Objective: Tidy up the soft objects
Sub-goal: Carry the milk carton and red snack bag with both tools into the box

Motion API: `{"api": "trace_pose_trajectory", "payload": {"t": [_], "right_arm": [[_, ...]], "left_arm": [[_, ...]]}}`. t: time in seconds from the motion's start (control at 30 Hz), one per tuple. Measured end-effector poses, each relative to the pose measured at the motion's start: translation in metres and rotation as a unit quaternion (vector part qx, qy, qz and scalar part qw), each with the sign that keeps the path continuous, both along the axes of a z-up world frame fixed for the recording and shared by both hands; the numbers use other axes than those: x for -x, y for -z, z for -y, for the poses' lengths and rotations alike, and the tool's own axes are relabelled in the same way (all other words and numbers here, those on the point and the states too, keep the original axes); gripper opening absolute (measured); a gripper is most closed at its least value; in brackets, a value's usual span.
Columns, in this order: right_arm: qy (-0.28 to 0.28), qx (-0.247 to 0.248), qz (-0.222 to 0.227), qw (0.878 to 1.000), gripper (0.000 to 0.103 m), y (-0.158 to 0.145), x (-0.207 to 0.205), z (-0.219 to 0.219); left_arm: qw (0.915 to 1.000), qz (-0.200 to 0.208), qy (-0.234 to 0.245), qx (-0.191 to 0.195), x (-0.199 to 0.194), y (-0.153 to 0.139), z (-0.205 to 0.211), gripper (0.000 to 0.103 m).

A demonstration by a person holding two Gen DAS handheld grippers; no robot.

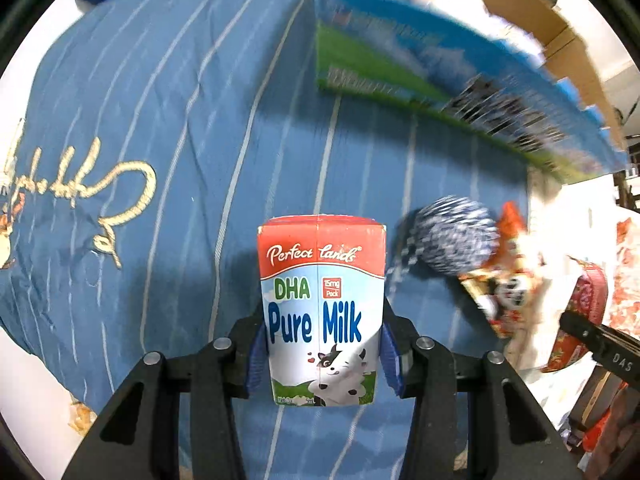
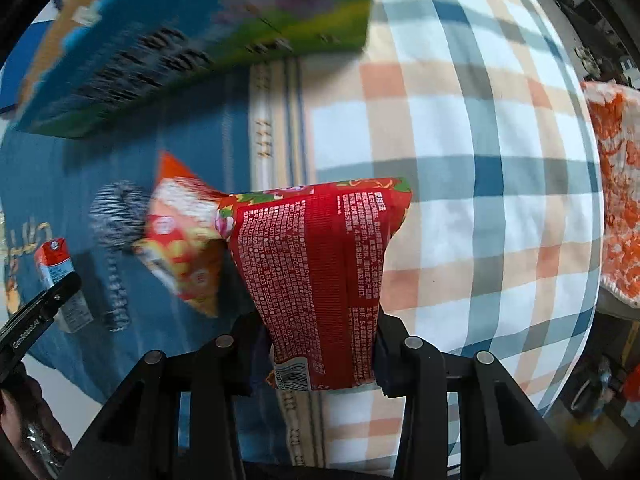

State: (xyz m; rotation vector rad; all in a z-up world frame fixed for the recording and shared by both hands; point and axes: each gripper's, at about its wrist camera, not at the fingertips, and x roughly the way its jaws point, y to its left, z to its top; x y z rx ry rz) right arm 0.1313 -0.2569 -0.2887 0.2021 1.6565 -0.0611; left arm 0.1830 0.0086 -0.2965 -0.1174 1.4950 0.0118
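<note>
The left gripper (image 1: 322,360) is clenching a milk carton (image 1: 322,312) and the right gripper (image 2: 320,360) a soft red packet (image 2: 320,276) above the bed (image 1: 160,160); the limp packet is risking slipping free.

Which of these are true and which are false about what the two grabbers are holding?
1. The left gripper holds a milk carton. True.
2. The carton says "Orange Juice". False: it says "Pure Milk".
3. The right gripper holds a red packet. True.
4. The right jaws are wide open and empty. False: they are shut on the packet.
5. The cloth under the carton is blue with pale stripes. True.
</note>
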Motion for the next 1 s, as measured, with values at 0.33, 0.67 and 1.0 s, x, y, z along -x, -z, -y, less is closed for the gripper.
{"api": "trace_pose_trajectory", "payload": {"t": [0.33,0.67,1.0], "right_arm": [[-0.037,-0.030,0.073,0.996,0.044,-0.090,0.005,-0.023],[-0.055,-0.054,0.127,0.989,0.044,-0.135,0.017,-0.041],[-0.057,-0.074,0.155,0.984,0.044,-0.162,0.021,-0.041]], "left_arm": [[0.9953,0.088,0.035,0.020,0.007,-0.092,0.032,0.044],[0.9897,0.127,0.054,0.036,0.019,-0.131,0.047,0.044],[0.9850,0.151,0.063,0.056,0.018,-0.158,0.053,0.044]]}}
